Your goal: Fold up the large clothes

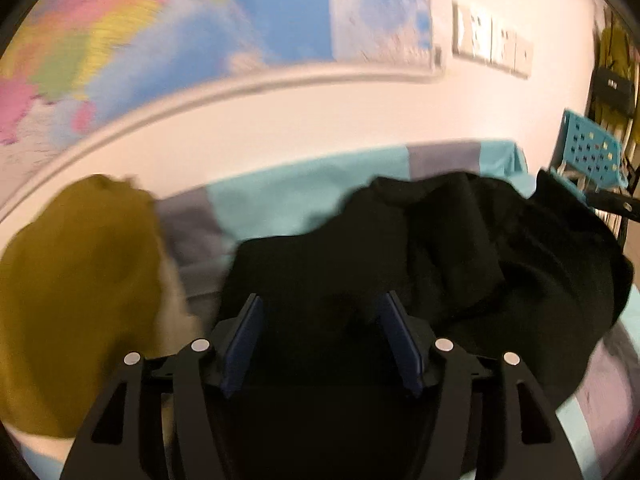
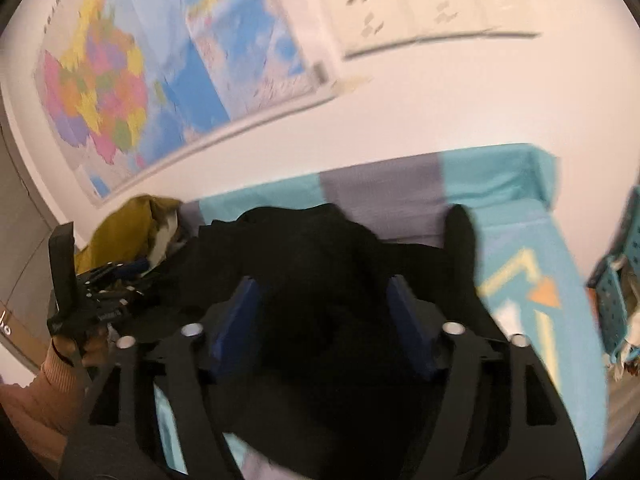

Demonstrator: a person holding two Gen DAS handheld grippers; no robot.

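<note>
**Both tongs are spread wide, with the black garment between them**

The black garment (image 1: 460, 248) lies crumpled on a bed (image 1: 272, 200) with a turquoise and grey cover, which stands against a white wall. The left tongs (image 1: 320, 312) are wide apart, and black cloth fills the space between the blue pads (image 1: 244, 340); they do not press it. The right tongs (image 2: 326, 300) are also wide, with a dark bunch of the same garment (image 2: 320, 280) between them. A mustard-yellow garment (image 1: 80, 280) lies just beside the black one, to the left. A coloured map (image 2: 120, 80) hangs on the wall, and a turquoise basket (image 1: 592, 152) stands at the right.
</note>
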